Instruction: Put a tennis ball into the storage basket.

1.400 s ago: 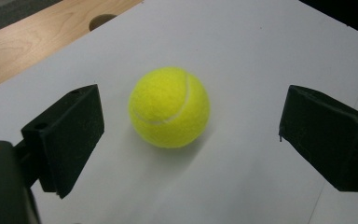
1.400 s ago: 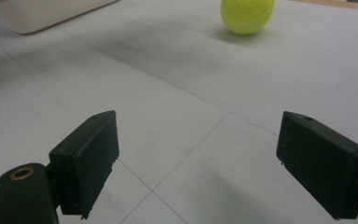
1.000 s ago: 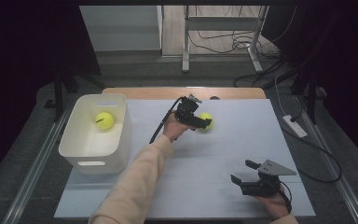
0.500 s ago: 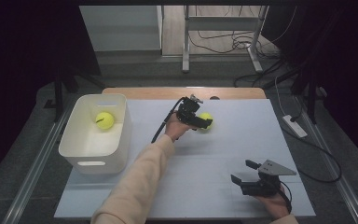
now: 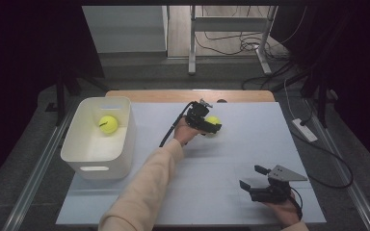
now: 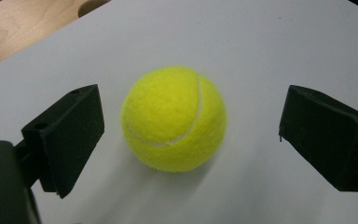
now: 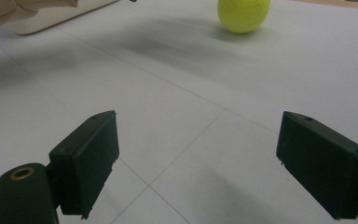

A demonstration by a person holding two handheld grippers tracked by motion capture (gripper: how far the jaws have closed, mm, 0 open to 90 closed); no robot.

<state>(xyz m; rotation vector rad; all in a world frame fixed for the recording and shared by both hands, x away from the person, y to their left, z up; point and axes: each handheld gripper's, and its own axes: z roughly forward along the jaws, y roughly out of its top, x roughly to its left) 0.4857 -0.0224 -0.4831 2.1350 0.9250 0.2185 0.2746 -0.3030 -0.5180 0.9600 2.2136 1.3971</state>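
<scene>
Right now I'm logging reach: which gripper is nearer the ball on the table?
Left. The left gripper has its open jaws either side of the ball; the right gripper sits open, far off near the table's front edge.

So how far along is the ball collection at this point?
Apparently done: one tennis ball lies in the white bin. In hand: the open left gripper brackets the second ball on the table, not clamped. Left: grasping and binning it. The right gripper idles open.

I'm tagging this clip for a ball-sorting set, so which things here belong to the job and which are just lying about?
Likely in the job:
- tennis ball between the open left gripper jaws
- white bin holding a second ball
- right gripper, open, idle

Just lying about:
- power strip
- floor cables
</scene>
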